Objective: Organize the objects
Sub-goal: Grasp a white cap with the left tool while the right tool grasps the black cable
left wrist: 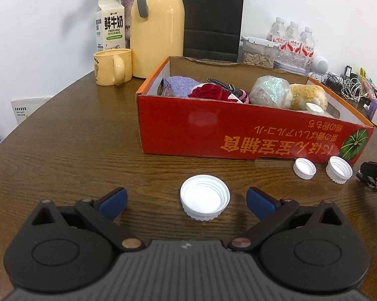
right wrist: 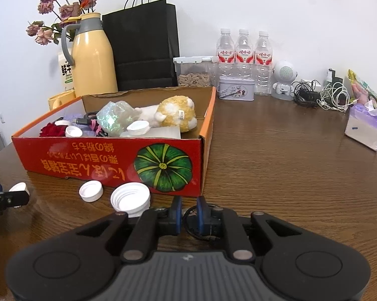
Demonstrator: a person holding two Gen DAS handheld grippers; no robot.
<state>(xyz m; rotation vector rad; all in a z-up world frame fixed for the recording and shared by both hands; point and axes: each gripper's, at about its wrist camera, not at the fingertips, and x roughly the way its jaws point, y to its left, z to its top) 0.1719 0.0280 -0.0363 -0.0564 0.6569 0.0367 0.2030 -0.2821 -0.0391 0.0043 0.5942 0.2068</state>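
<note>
The red cardboard box (right wrist: 108, 160) sits open on the brown table (right wrist: 276, 165), holding a yellow plush toy (right wrist: 175, 113), an iridescent wrapped bundle (right wrist: 114, 119), a red fabric rose (right wrist: 51, 131), a purple knit cloth (left wrist: 180, 85) and a few white caps (right wrist: 138, 127). Behind it stand a yellow thermos (right wrist: 93, 60), a mug (left wrist: 111, 66), a milk carton (left wrist: 110, 26) and a black paper bag (right wrist: 143, 47).

The left gripper (left wrist: 187, 204) angles down toward the table with its blue pads spread wide — a large white cap (left wrist: 204, 197) lies open side up on the table between them, touching neither. The right gripper (right wrist: 188, 213) also tilts downward, its pads drawn nearly together around a thin black loop (right wrist: 188, 223); whether they truly pinch it is unclear.

Only the right wrist view shows the water bottles (right wrist: 243, 57) fully, a tin (right wrist: 236, 89) and a tissue pack (right wrist: 365, 130). Two smaller caps (left wrist: 304, 168) lie in front of the box.
</note>
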